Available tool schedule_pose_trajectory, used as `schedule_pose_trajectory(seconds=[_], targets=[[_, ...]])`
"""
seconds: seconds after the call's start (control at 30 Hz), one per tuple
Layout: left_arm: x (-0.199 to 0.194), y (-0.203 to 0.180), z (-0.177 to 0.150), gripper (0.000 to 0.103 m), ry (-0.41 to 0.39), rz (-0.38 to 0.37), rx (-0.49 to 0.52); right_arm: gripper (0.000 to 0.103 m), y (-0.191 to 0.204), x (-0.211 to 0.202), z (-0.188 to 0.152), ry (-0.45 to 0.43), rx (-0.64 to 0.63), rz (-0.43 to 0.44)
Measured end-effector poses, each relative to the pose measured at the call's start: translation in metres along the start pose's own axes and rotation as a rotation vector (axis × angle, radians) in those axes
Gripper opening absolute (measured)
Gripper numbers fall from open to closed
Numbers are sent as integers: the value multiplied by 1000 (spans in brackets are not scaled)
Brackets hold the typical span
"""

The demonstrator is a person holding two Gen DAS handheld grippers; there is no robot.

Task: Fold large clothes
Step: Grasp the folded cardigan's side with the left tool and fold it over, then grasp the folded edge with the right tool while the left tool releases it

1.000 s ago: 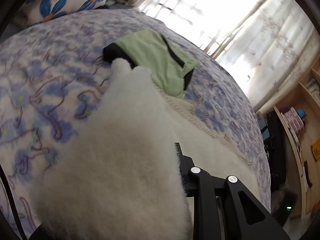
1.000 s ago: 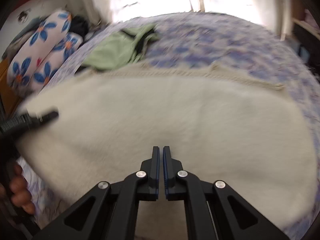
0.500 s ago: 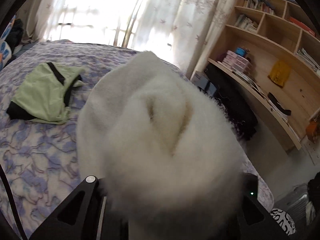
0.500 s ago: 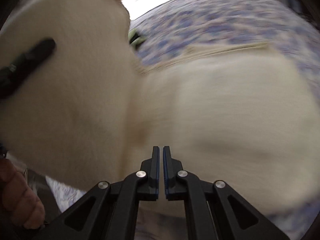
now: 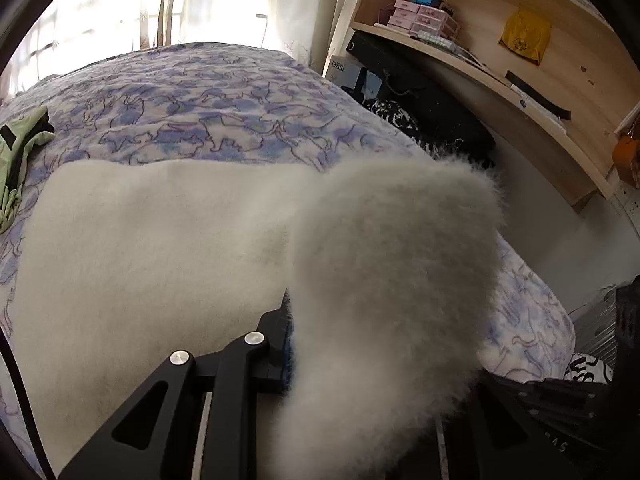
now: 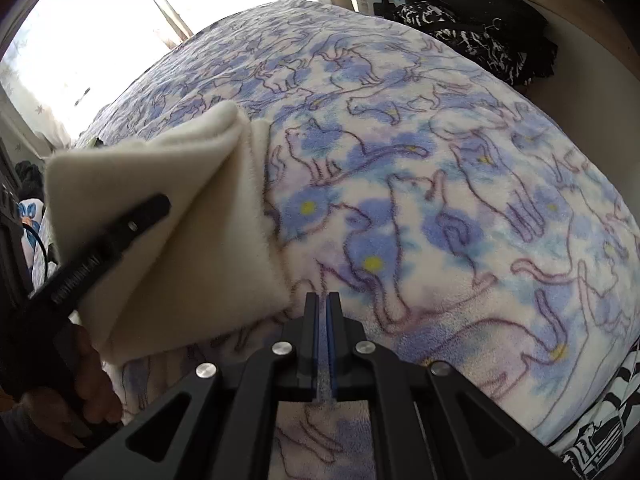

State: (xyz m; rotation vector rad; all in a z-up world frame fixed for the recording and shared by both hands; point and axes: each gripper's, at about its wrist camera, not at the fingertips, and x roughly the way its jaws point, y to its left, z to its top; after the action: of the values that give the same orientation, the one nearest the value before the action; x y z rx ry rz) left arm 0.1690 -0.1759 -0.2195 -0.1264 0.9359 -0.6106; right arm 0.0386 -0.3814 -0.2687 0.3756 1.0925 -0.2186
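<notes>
left gripper (image 5: 294,344) pinches a corner of the fluffy white garment (image 5: 160,248), which lies across the bed (image 6: 440,200). right gripper (image 6: 322,304) pressed together, empty. fold midway: corner lifted, not laid down, further folds left.

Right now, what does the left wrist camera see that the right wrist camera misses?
Only the left wrist view shows the wooden shelves and the green garment. Only the right wrist view shows the shut right claw and the person's hand. Both show the fluffy white garment, pinched in the left claw, on the cat-print blanket.
</notes>
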Motion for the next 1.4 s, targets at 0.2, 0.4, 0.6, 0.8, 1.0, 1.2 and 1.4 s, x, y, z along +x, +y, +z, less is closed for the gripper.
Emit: schedule_pose_trajectory(seconds=[0.2, 0.4, 0.6, 0.8, 1.0, 1.2, 1.4], targets=[[21, -13, -12, 49, 79, 13, 112, 4, 3, 12, 14, 31, 28, 4], [-30, -15, -5, 94, 115, -114, 97, 4, 10, -5, 33, 7, 19, -19], [-99, 31, 11, 94, 87, -85, -42, 7, 35, -40, 68, -31, 17, 88], [-113, 114, 6, 94, 140, 120, -243, 51, 91, -32, 89, 41, -129, 163], [-99, 150, -1, 93, 152, 211, -319, 22, 111, 28, 96, 210, -175, 75], [-70, 145, 5, 36, 212, 162, -251, 15, 102, 12, 99, 131, -207, 161], [-65, 134, 1, 36, 169, 147, -231, 7, 49, 20, 64, 114, -157, 152]])
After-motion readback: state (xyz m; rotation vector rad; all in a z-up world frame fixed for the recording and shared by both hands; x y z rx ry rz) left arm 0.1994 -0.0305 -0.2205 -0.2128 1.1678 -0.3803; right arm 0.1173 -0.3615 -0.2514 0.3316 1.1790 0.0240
